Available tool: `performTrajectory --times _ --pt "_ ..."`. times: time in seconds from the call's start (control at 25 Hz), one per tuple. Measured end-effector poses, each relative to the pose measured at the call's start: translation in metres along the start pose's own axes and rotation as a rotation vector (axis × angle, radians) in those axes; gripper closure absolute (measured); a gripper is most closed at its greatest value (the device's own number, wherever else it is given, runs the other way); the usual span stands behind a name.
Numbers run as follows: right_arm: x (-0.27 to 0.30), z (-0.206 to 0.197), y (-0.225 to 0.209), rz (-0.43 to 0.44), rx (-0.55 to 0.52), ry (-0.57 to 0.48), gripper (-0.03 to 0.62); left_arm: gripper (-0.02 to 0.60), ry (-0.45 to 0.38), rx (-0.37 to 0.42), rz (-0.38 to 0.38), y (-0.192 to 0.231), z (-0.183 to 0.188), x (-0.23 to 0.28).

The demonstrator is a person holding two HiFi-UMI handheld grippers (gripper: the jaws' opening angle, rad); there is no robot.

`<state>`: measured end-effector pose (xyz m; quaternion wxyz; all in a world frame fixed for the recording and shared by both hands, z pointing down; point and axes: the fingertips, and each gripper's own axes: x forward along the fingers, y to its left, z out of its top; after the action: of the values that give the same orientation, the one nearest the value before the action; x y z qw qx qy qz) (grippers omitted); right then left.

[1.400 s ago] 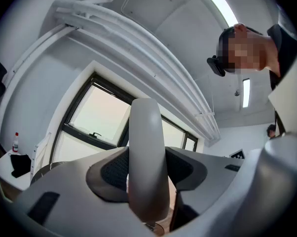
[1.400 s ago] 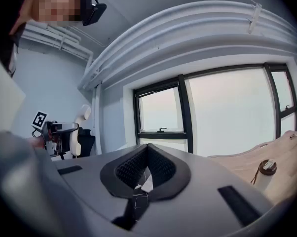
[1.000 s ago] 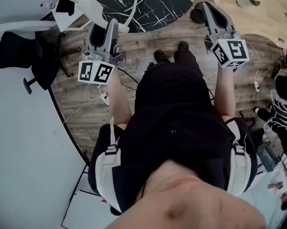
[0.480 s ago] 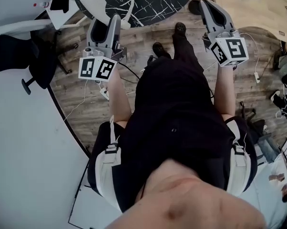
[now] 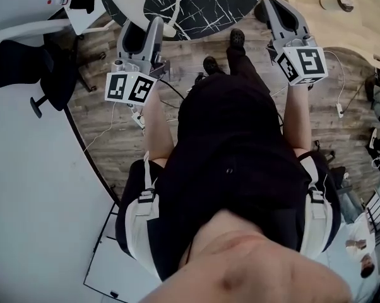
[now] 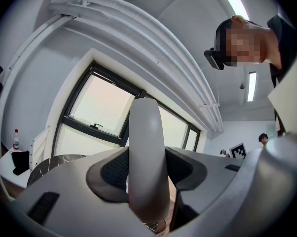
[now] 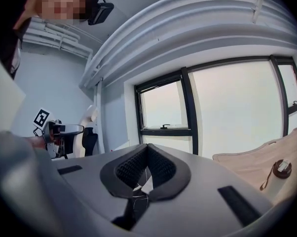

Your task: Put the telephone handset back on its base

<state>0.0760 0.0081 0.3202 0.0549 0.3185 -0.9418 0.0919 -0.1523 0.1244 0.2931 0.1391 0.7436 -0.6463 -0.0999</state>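
Telephone handset (image 5: 134, 4), white and curved, is sitting clamped in the left gripper (image 5: 141, 27) at 11 o'clock in the head view, its free end projecting past the jaws over the rim of a black marble table (image 5: 209, 11). The right gripper (image 5: 273, 5) is being held at 1 o'clock, well apart from the handset, pointing toward the same table. Each gripper's marker cube (image 5: 130, 87) is facing the camera. A wooden floor (image 5: 177, 62) is showing below both tools, and a light wooden table (image 5: 316, 24) is lying at 2 o'clock. Whether the base is in view cannot be told.

Left gripper view: the handset (image 6: 146, 152) is standing upright at centre, and the dark pads (image 6: 116, 169) of the left gripper (image 6: 147, 169) are pressing on it from both sides, jaws held wide by its body. A window (image 6: 101, 107) is filling the background at 10 o'clock.

Right gripper view: the pads (image 7: 131, 169) of the right gripper (image 7: 146, 169) are meeting at their tips, jaws together with nothing between them. At 9 o'clock the handset (image 7: 92, 113) is showing as a small white shape. A window (image 7: 232, 112) is occupying 2 o'clock, and the light wooden table (image 7: 252, 162) is lying at 4 o'clock.
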Motion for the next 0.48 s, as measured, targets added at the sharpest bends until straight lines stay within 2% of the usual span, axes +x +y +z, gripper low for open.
performTrajectory --times 0.48 --pt "0.058 0.01 -0.072 0.083 0.013 0.009 0.565 0.356 0.015 -0.001 0.034 -0.002 -0.005 0.094"
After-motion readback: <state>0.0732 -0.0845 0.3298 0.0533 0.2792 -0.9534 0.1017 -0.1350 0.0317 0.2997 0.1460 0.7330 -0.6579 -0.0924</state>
